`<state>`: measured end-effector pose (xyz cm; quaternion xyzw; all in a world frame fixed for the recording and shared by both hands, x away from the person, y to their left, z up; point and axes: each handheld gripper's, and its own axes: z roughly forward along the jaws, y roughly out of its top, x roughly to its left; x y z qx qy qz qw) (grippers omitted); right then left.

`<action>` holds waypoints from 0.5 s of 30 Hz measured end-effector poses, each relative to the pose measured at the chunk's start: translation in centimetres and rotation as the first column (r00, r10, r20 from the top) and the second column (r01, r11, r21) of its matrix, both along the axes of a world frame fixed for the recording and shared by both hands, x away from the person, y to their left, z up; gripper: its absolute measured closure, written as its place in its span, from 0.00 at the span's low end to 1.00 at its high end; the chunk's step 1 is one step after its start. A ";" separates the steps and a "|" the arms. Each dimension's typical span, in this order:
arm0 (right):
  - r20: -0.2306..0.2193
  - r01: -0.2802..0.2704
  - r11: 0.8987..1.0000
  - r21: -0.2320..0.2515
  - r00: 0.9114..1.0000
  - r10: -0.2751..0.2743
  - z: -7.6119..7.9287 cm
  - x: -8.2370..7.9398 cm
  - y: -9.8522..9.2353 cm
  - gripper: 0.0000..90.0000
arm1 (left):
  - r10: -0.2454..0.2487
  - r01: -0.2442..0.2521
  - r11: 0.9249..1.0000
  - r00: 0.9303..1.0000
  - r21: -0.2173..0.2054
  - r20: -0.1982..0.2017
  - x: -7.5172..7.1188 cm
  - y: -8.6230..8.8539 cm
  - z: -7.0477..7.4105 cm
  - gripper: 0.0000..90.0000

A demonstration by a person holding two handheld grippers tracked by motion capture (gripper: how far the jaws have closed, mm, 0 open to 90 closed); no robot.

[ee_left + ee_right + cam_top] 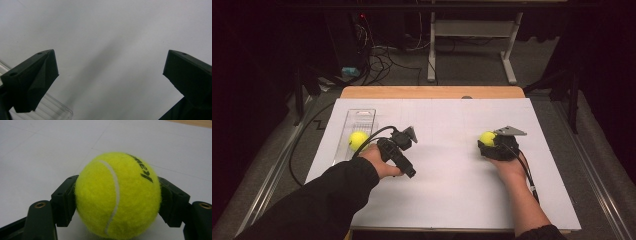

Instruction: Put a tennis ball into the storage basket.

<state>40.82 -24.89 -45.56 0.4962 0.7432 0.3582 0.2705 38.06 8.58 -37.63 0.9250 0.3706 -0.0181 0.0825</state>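
Right of the clear tray (pixel 357 125), which holds a second tennis ball (pixel 358 139), the right gripper (pixel 492 142) clamps a yellow tennis ball (pixel 117 195) over the white sheet (pixel 447 165), while the left gripper (pixel 404 137), just beside the tray, stands apart and empty.

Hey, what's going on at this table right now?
A person works with a hand-held gripper in each hand. The right hand-held gripper has closed on a tennis ball over the white sheet. The left hand-held gripper hangs open, beside a clear tray holding a second tennis ball.
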 end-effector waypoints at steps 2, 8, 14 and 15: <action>0.020 -0.005 1.000 0.014 1.000 0.005 0.4 -0.6 0.0 0.31 | 0.001 -0.001 1.000 1.000 -0.001 0.001 0.0 0.0 0.0 0.01; 0.070 -0.046 0.999 0.030 0.997 0.044 1.5 -3.0 0.2 0.31 | 0.000 0.000 1.000 1.000 0.002 0.005 -0.2 0.0 0.1 0.01; 0.098 -0.063 0.997 0.043 0.993 0.059 1.7 -5.7 0.1 0.31 | 0.007 -0.007 1.000 1.000 -0.001 0.009 -0.3 0.1 0.2 0.01; 0.099 -0.069 0.996 0.049 0.993 0.064 1.6 -6.1 0.0 0.31 | 0.003 -0.003 1.000 1.000 -0.001 0.005 -0.3 0.1 0.2 0.01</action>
